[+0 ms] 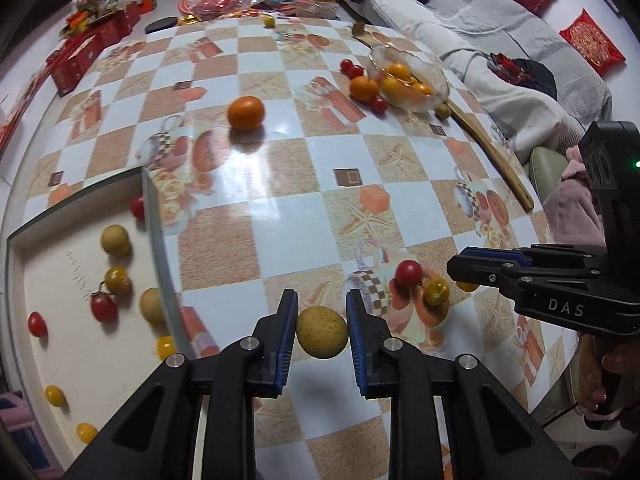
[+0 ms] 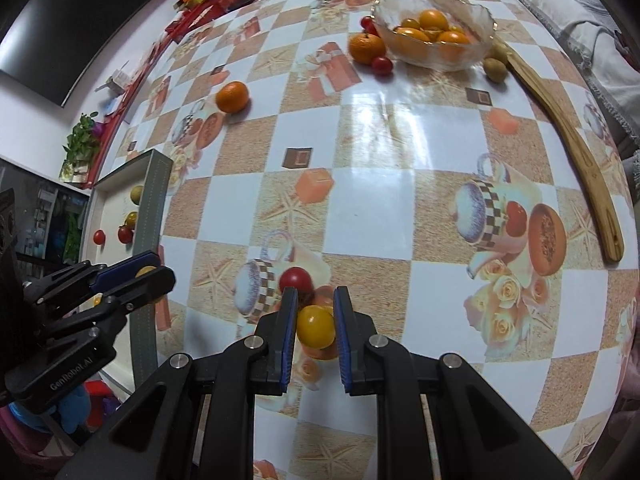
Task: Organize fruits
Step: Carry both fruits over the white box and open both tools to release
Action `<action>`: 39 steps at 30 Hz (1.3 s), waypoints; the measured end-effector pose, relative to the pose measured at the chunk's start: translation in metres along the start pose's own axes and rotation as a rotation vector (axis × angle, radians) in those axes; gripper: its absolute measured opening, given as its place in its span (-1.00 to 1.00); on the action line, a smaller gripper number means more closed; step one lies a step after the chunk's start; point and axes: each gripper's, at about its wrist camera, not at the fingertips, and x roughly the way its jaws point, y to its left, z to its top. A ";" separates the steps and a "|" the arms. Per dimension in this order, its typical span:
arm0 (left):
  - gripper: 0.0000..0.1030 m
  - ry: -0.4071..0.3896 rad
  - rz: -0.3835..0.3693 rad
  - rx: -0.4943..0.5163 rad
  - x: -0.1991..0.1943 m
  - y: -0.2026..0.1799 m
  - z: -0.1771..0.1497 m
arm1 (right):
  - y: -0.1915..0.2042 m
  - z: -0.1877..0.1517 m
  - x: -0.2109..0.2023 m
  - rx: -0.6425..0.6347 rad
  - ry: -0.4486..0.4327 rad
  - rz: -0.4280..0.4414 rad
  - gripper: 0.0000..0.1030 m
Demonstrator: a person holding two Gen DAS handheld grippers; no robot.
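My left gripper is shut on a tan longan, held just above the checked table. My right gripper is shut on a yellow cherry tomato; it shows in the left wrist view at the right. A red cherry tomato lies just past the right fingertips, also seen in the left wrist view beside a yellow-green tomato. A shallow white box at the left holds several small fruits. A glass bowl at the far side holds oranges.
A loose orange lies mid-table. Another orange, red tomatoes and longans lie around the bowl. A long wooden shoehorn lies along the right edge. Clutter and red boxes stand at the far left; a sofa is at the right.
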 end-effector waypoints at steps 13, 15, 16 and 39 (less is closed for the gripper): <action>-0.49 -0.056 0.105 -0.142 -0.036 0.079 -0.020 | 0.084 0.021 0.013 -0.124 0.009 0.077 -0.61; -0.49 -0.062 0.129 -0.165 -0.040 0.094 -0.023 | 0.102 0.023 0.018 -0.146 0.013 0.096 -0.61; -0.49 -0.065 0.142 -0.178 -0.042 0.103 -0.025 | 0.108 0.024 0.020 -0.155 0.015 0.103 -0.62; -0.49 -0.050 0.292 -0.213 0.004 0.206 0.001 | 0.251 0.011 0.112 -0.467 0.118 0.116 -0.61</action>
